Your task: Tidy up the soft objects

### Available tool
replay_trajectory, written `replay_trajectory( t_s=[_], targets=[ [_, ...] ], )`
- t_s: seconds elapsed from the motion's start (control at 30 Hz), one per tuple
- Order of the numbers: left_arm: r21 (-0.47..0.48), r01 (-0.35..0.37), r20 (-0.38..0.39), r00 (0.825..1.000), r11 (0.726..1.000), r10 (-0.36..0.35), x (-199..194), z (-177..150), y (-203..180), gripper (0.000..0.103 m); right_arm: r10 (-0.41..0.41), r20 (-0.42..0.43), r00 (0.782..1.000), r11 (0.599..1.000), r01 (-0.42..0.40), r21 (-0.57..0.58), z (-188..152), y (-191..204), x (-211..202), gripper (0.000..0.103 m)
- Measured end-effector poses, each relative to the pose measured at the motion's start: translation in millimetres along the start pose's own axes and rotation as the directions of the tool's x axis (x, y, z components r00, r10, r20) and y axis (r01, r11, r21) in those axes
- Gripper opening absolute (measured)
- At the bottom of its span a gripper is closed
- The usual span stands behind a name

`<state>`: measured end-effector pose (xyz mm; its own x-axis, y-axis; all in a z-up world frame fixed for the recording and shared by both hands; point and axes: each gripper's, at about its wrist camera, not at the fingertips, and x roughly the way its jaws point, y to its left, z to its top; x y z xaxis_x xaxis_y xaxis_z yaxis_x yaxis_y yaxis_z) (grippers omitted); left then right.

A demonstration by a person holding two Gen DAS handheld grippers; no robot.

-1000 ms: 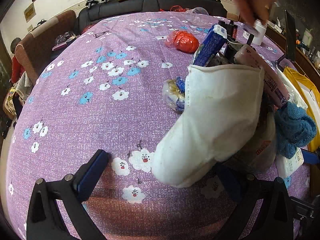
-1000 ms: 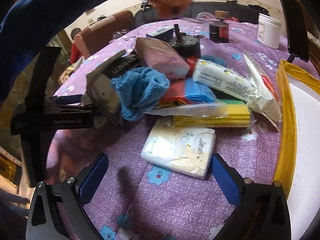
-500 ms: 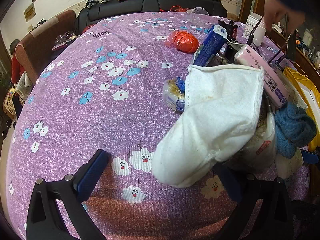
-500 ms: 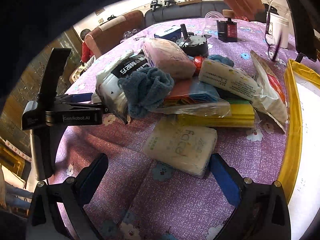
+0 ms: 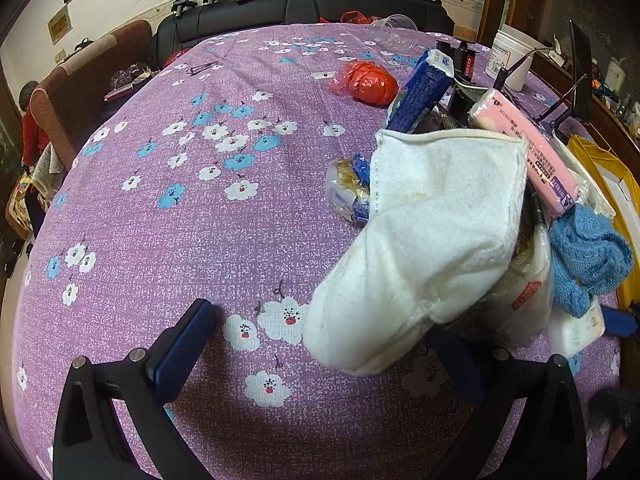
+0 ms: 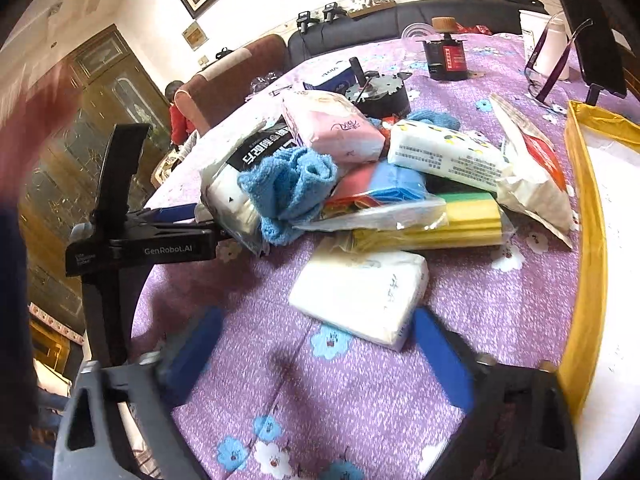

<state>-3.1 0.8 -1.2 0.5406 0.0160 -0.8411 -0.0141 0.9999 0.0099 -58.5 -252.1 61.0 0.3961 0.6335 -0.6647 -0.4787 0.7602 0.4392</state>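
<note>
A pile of soft goods lies on the purple flowered tablecloth (image 5: pixel 200 240). A white towel (image 5: pixel 432 240) drapes over the pile's near side, right in front of my left gripper (image 5: pixel 320 344), which is open and empty. A blue knitted cloth (image 6: pixel 288 184) lies on a black-and-white pack (image 6: pixel 248 160); the cloth also shows in the left wrist view (image 5: pixel 588 256). A pink tissue pack (image 6: pixel 332 128), a white tissue pack (image 6: pixel 360 296) and sponges (image 6: pixel 440 220) lie there. My right gripper (image 6: pixel 316 356) is open, its fingers either side of the white tissue pack's near end.
A yellow-rimmed bin (image 6: pixel 588 240) stands at the right. A red plastic bag (image 5: pixel 368 80), a blue box (image 5: pixel 420 92), a white tub (image 5: pixel 508 56), a dark jar (image 6: pixel 446 56), glasses (image 6: pixel 548 68) and a black round device (image 6: pixel 380 92) sit behind the pile.
The hand above the table has left the left wrist view. My right gripper's view has tilted up and shifted, and the white tissue pack now sits closer between its fingers. The left gripper stays still.
</note>
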Motion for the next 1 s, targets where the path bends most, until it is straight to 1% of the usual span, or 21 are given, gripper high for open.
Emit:
replay_trajectory(
  t_s=[0.03, 0.17, 0.27, 0.37, 0.4, 0.43, 0.47, 0.5, 0.53, 0.57, 0.6, 0.63, 0.7, 0.77, 0.8, 0.83, 0.9, 0.93, 0.97, 1.0],
  targets=[
    [0.000, 0.000, 0.000, 1.000, 1.000, 0.000, 0.0, 0.2, -0.1, 0.103, -0.026, -0.008, 1.000, 1.000, 0.026, 0.014, -1.5, -1.9, -0.4, 0.061],
    [0.000, 0.000, 0.000, 1.000, 1.000, 0.000, 0.0, 0.1, -0.1, 0.103, -0.029, -0.029, 0.999, 0.999, 0.029, 0.018, -5.0, 0.8, -7.3, 0.061],
    [0.000, -0.001, 0.000, 1.000, 1.000, 0.001, 0.0, 0.2, -0.3, 0.103, -0.068, -0.044, 0.997, 0.997, 0.069, 0.026, -6.3, 6.2, -9.0, 0.061],
    [-0.001, 0.000, 0.000, 1.000, 1.000, 0.000, 0.1, 0.2, 0.0, 0.103, -0.152, -0.041, 0.988, 0.988, 0.152, -0.006, -3.1, 12.9, -5.7, 0.069],
    [0.000, 0.000, 0.000, 1.000, 1.000, 0.000, 0.1, 0.2, -0.1, 0.103, -0.193, -0.042, 0.980, 0.981, 0.192, -0.028, -0.4, 15.6, -3.2, 0.074],
    [-0.001, 0.000, 0.000, 1.000, 1.000, 0.000, 0.1, 0.3, -0.4, 0.103, -0.238, -0.031, 0.971, 0.971, 0.237, -0.041, 3.8, 18.1, -1.5, 0.076],
    [-0.008, -0.004, 0.000, 1.000, 1.000, 0.004, -0.2, 0.0, 0.1, 0.103, -0.251, -0.022, 0.968, 0.967, 0.250, -0.047, 5.7, 18.8, -0.9, 0.078],
    [-0.006, -0.007, -0.002, 1.000, 1.000, 0.007, -0.8, -0.2, 0.4, 0.103, -0.266, -0.019, 0.964, 0.963, 0.265, -0.058, 9.9, 20.2, 2.5, 0.082],
    [-0.005, -0.008, -0.008, 1.000, 1.000, 0.008, -1.9, -1.2, 1.2, 0.103, -0.271, -0.030, 0.962, 0.961, 0.269, -0.064, 13.9, 20.8, 6.7, 0.082],
    [0.006, 0.000, -0.021, 1.000, 1.000, 0.000, -4.5, -3.4, 2.2, 0.103, -0.258, -0.042, 0.965, 0.965, 0.255, -0.066, 16.7, 20.9, 10.2, 0.082],
    [0.013, 0.011, -0.025, 1.000, 1.000, -0.011, -8.2, -6.6, 3.9, 0.103, -0.227, -0.051, 0.972, 0.972, 0.224, -0.069, 17.9, 21.1, 13.2, 0.082],
    [0.019, 0.019, -0.018, 1.000, 1.000, -0.019, -14.5, -11.7, 6.9, 0.103, -0.175, -0.075, 0.982, 0.982, 0.169, -0.080, 17.4, 23.6, 16.4, 0.082],
    [0.028, 0.026, 0.003, 1.000, 0.999, -0.026, -23.6, -19.9, 10.5, 0.103, -0.126, -0.107, 0.986, 0.987, 0.114, -0.109, 12.0, 33.0, 16.9, 0.082],
    [0.029, 0.029, 0.020, 0.999, 0.999, -0.030, -35.5, -31.6, 19.4, 0.103, -0.022, -0.167, 0.986, 0.982, -0.010, -0.189, -1.1, 53.1, 15.4, 0.082],
    [0.024, 0.030, 0.027, 0.999, 0.999, -0.031, -41.5, -37.9, 24.4, 0.103, 0.028, -0.178, 0.984, 0.973, -0.068, -0.220, -6.1, 61.0, 11.6, 0.082],
    [0.018, 0.033, 0.035, 0.999, 0.999, -0.033, -46.1, -41.9, 27.5, 0.103, 0.061, -0.171, 0.983, 0.969, -0.100, -0.227, -9.2, 64.6, 5.9, 0.082],
    [0.002, 0.050, 0.058, 0.997, 0.999, -0.050, -56.1, -49.5, 34.2, 0.103, 0.074, -0.153, 0.986, 0.974, -0.104, -0.203, -6.5, 60.9, 0.2, 0.082],
    [-0.005, 0.054, 0.068, 0.996, 0.999, -0.054, -59.5, -51.5, 36.9, 0.103, 0.041, -0.123, 0.992, 0.978, -0.065, -0.199, -2.0, 56.4, -2.5, 0.082],
    [-0.012, 0.058, 0.080, 0.995, 0.998, -0.057, -63.2, -52.8, 39.0, 0.103, -0.008, -0.102, 0.995, 0.978, -0.013, -0.207, 1.9, 53.1, -3.0, 0.082],
    [-0.017, 0.062, 0.093, 0.994, 0.998, -0.060, -66.5, -53.8, 40.8, 0.103, -0.080, -0.087, 0.993, 0.974, 0.059, -0.217, 7.1, 48.6, -1.8, 0.082]
  ],
)
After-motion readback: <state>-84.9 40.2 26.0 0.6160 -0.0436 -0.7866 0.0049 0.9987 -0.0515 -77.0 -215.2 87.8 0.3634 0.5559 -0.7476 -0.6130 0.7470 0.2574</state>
